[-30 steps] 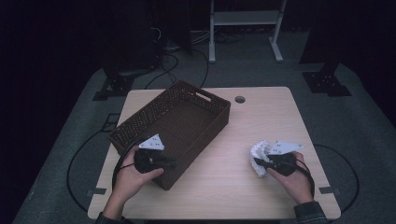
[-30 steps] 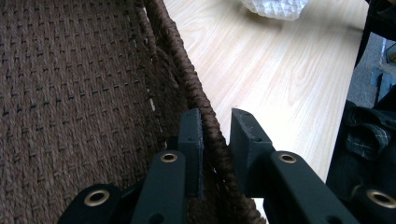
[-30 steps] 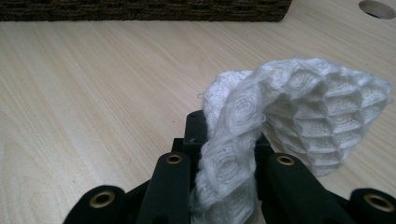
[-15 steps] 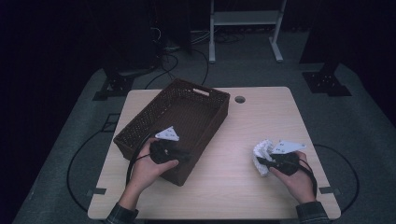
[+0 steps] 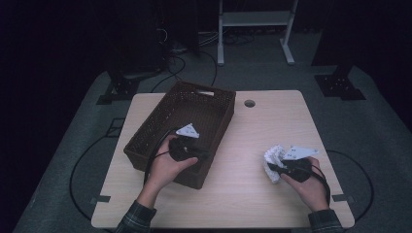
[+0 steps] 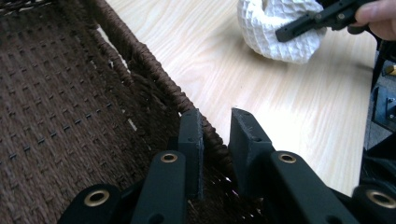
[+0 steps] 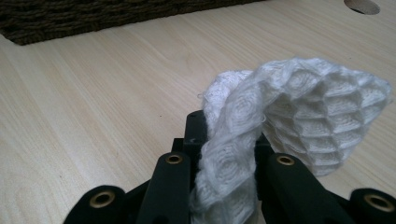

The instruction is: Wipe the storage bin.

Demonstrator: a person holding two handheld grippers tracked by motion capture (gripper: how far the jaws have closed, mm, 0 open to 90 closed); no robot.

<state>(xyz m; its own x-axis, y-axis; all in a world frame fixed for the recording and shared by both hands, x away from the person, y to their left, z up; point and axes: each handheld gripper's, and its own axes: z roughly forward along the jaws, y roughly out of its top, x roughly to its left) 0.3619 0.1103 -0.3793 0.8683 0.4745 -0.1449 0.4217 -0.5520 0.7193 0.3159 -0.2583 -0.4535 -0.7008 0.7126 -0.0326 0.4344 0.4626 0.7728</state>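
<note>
At a tabletop (image 5: 252,145), the left tool (image 6: 217,140) pinches the brown basket's (image 5: 160,126) near rim, the right tool (image 7: 224,140) pinches a white cloth (image 7: 299,107); likely next, cloth into basket.

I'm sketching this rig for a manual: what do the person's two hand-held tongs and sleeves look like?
Both tongs, left and right, are black, each topped by a pale three-cornered plate. Their flat rectangular jaws sit on arms with brass-coloured rivets. A black cable loops from the left one. The sleeve cuffs are dark plaid.
</note>
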